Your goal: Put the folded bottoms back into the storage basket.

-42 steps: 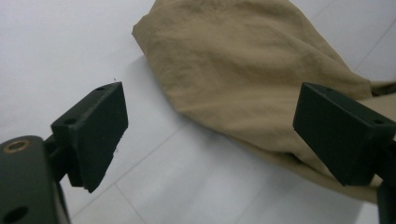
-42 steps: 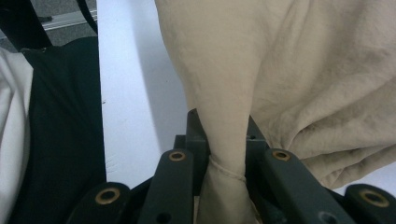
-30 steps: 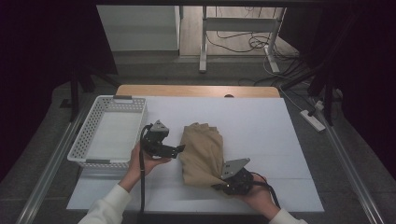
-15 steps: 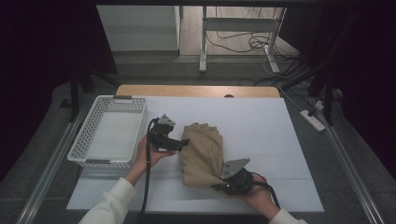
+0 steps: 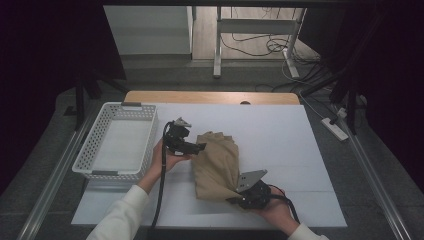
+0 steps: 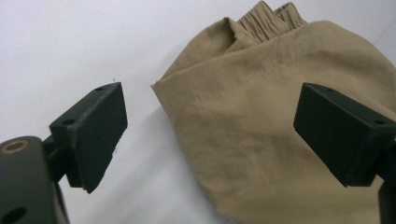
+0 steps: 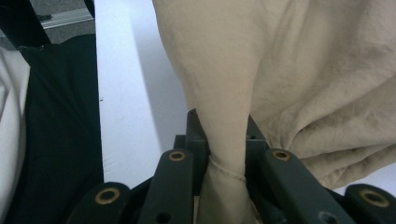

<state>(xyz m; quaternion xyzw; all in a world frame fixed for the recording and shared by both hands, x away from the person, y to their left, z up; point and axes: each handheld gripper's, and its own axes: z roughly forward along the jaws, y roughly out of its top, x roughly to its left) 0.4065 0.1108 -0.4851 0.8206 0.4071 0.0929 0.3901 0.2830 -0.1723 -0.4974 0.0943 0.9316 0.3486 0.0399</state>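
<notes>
Near table's (image 5: 300, 150) front edge, right tool (image 5: 239, 201) pinches cloth (image 5: 217, 165); left tool (image 5: 192, 148) gapes wide beside fold.

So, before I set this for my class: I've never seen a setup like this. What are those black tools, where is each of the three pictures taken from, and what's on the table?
No robot here: a person holds a two-jaw tool in each hand. The high view looks down on a white table from above the person's side. The other two pictures come from small cameras riding on each tool, looking along its black jaws.

On the table lie a tan folded garment with an elastic waistband and a white plastic basket at the left.

The right hand-held gripper is shut on a pinched edge of the garment at its near corner; its own view shows cloth squeezed between the jaws. The left hand-held gripper is open, its jaws wide apart at the garment's left edge, gripping nothing.
</notes>
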